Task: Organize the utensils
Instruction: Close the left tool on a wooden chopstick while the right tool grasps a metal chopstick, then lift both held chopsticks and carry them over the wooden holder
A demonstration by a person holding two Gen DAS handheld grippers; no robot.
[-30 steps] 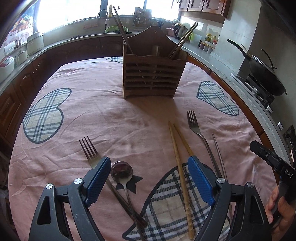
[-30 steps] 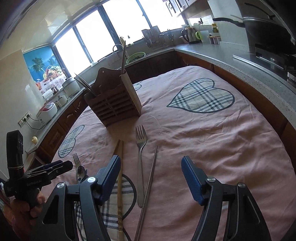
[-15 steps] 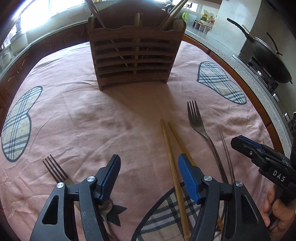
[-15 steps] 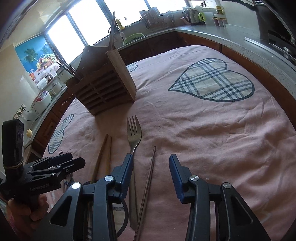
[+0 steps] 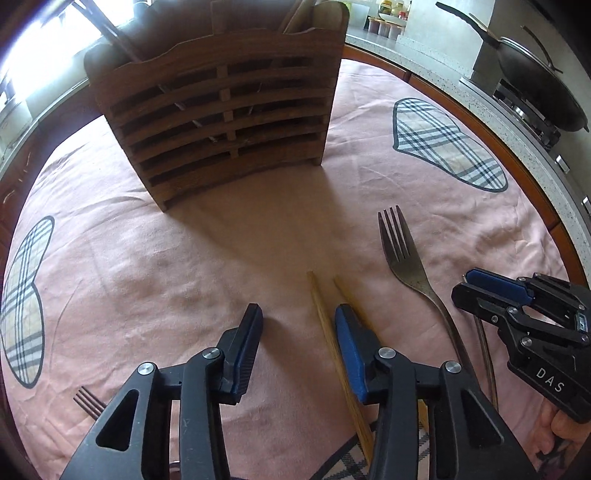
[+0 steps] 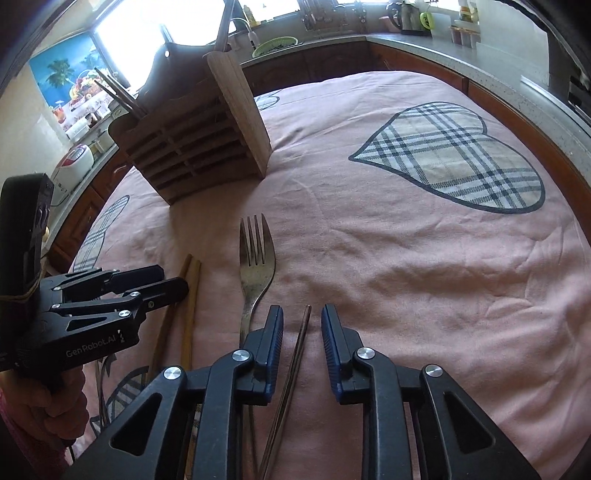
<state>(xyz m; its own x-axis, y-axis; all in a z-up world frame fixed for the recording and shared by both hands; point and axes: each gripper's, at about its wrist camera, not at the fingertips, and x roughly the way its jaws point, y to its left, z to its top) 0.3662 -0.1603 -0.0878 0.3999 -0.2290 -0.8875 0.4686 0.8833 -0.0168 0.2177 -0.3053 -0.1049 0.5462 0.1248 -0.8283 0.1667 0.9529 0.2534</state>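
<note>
A slatted wooden utensil holder point(image 5: 229, 110) point(image 6: 195, 136) stands on the pink tablecloth point(image 5: 147, 266) with a few sticks in it. Two wooden chopsticks point(image 5: 325, 325) point(image 6: 190, 295), a large fork point(image 5: 402, 258) point(image 6: 255, 258) and a thin dark chopstick point(image 6: 301, 339) lie in front of it. My left gripper point(image 5: 299, 325) point(image 6: 147, 284) is closing low over the cloth. One wooden chopstick lies between its jaws beside the right pad, which covers part of the other. My right gripper point(image 6: 303, 317) point(image 5: 491, 291) is closing around the dark chopstick, with a gap on both sides.
A small fork point(image 5: 88, 402) peeks out at the lower left of the cloth. A wok point(image 5: 535, 88) sits on the stove at the right. A counter with a rice cooker point(image 6: 77, 162) and kettle point(image 6: 410, 18) rings the table. Plaid hearts point(image 6: 461, 158) mark the cloth.
Both grippers came forward and down toward the cloth while their jaws narrowed. The left now straddles a wooden chopstick, the right the dark one. The spoon left the left view.
</note>
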